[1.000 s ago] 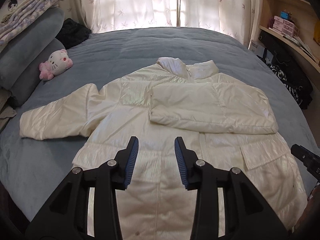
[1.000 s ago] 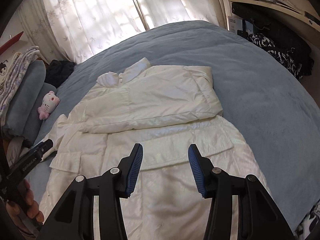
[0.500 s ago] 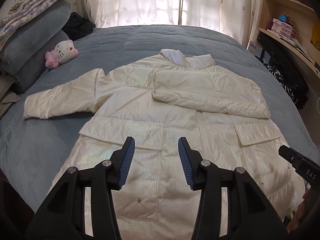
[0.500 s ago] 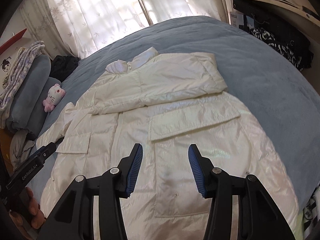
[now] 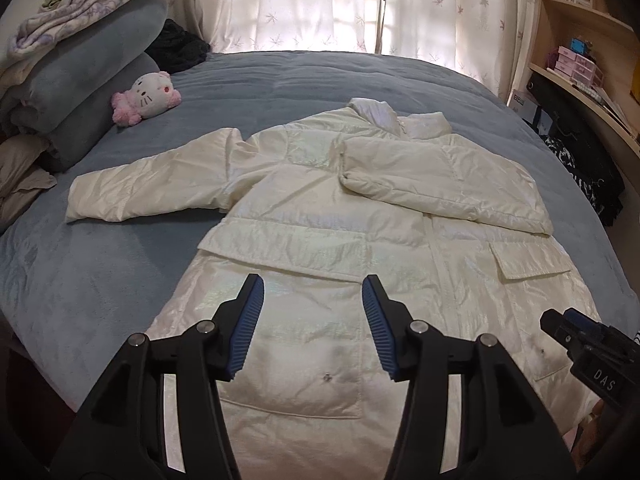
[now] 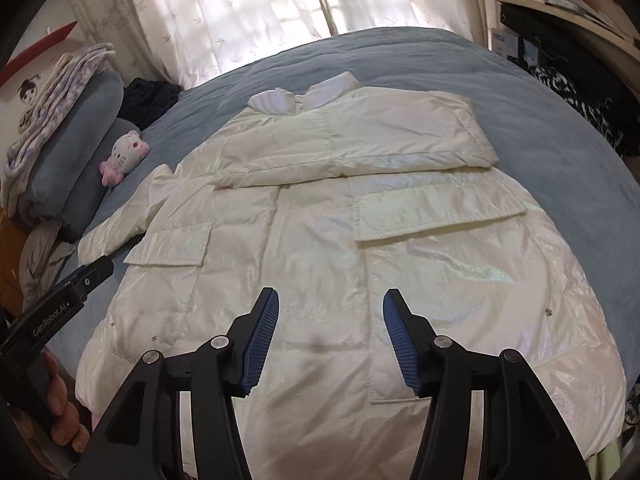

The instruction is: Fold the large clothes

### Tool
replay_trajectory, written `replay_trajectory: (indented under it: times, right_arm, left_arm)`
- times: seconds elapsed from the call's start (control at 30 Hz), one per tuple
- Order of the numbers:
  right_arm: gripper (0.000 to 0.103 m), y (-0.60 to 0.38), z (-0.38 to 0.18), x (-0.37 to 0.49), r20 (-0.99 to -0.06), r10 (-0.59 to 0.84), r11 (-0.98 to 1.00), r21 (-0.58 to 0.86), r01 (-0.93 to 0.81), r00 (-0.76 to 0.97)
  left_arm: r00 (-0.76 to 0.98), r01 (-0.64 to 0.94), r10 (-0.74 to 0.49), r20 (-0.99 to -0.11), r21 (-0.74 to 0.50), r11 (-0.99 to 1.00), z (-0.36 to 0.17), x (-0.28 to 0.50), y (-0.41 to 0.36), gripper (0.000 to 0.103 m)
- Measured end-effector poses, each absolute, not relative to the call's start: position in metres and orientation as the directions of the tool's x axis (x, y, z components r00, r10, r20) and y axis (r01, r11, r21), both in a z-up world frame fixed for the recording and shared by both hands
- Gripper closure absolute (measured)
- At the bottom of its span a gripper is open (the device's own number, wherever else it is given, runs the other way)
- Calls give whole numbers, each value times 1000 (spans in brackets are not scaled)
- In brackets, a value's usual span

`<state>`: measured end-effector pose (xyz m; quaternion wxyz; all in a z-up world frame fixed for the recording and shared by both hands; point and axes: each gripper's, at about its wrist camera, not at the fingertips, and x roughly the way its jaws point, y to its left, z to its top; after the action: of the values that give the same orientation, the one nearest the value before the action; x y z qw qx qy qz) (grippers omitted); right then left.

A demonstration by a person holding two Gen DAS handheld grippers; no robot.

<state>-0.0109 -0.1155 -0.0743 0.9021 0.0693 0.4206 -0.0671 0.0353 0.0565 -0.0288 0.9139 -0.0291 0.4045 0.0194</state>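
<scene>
Jacket (image 5: 328, 240) flat on bed (image 5: 100, 272), one sleeve folded across chest

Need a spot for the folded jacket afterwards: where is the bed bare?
Bare blanket lies between the jacket collar and the curtains, and right of the folded sleeve. Crowded at the left: plush cat, stacked pillows, the spread sleeve.

A cream padded coat (image 5: 320, 216) lies face up on the blue-grey bed (image 5: 100, 280), collar toward the curtained window. One sleeve (image 5: 152, 184) stretches out toward the pillows; the other (image 5: 440, 184) is folded across the chest. The left tool (image 5: 312, 328) hangs over the lower pocket (jaws opening, nothing between them). The right tool (image 5: 588, 348) shows at the right edge. A pink plush cat (image 5: 144, 96) rests by the pillows.
</scene>
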Motion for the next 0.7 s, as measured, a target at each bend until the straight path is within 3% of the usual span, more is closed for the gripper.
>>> replay_trajectory:
  times: [0.43,0.7]
  right_arm:
    - [38,-14,-68,29,-748,-44,999,-22,41,662]
    - [38,47,-74,96,-759,-9,998,-44,-37,651]
  left_arm:
    - [659,-175,31,-752,-114,978,-37,40,140,52]
    - [626,-267,30,-779,-177,947,-62,67,220,52]
